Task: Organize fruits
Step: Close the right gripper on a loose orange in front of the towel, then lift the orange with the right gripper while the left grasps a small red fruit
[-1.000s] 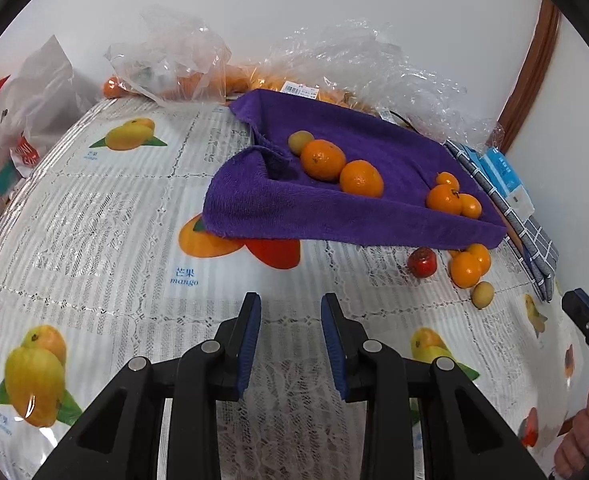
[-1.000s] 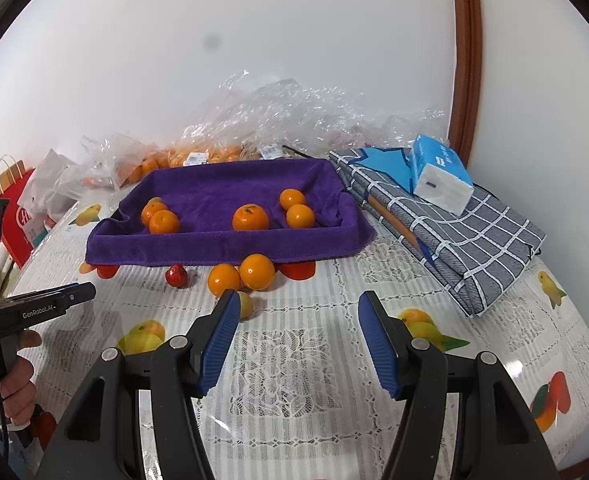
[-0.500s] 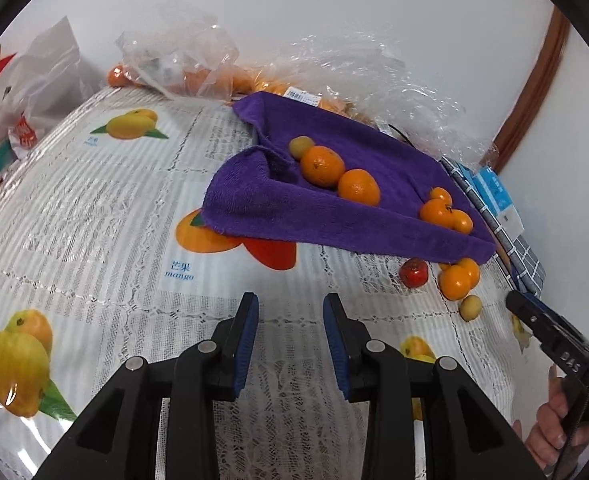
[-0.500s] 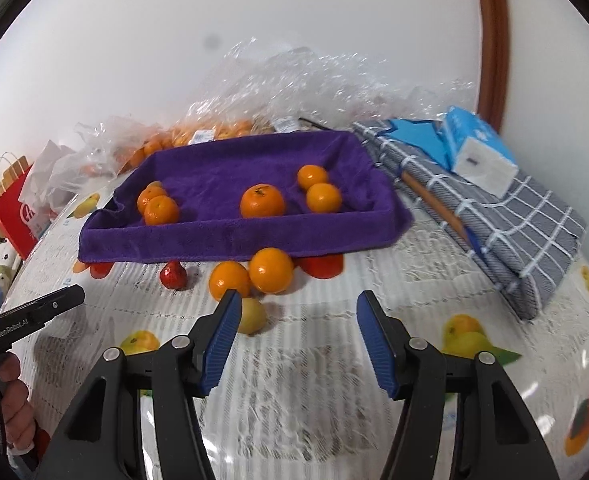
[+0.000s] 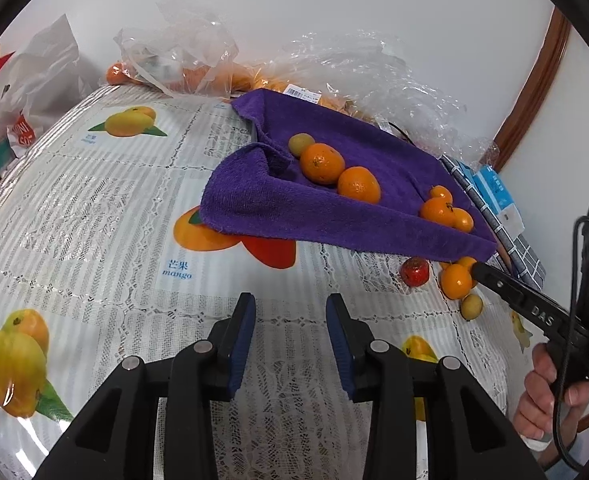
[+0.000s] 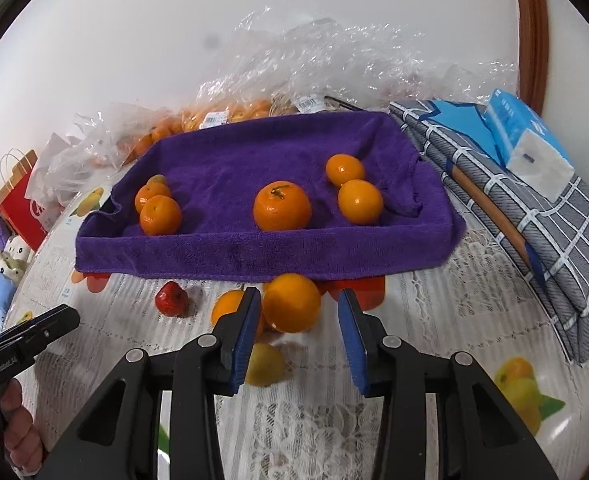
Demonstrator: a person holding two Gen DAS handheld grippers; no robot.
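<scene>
A purple towel-lined tray (image 6: 254, 256) holds several oranges and a small greenish fruit (image 5: 300, 144). In front of it on the tablecloth lie two loose oranges, a red fruit (image 6: 171, 298) and a small yellow fruit (image 6: 264, 364). My right gripper (image 6: 299, 294) straddles the nearer loose orange (image 6: 291, 308). Its jaws are closing; the left pad is at the orange's side and a gap shows at the right pad. The other loose orange (image 6: 226, 306) sits just left of it. My left gripper (image 5: 290, 300) hovers over bare tablecloth, its jaws opening slightly with nothing between them.
Crinkled plastic bags (image 6: 314, 60) with more oranges lie behind the tray. A folded checked cloth (image 6: 542, 220) with a blue tissue pack (image 6: 526, 148) is at the right. A red paper bag (image 6: 22, 204) and a white bag (image 5: 34, 80) stand at the left.
My right gripper came forward and down to the loose fruit, and its jaws narrowed around the front orange. The left gripper kept its place while its jaws widened a little.
</scene>
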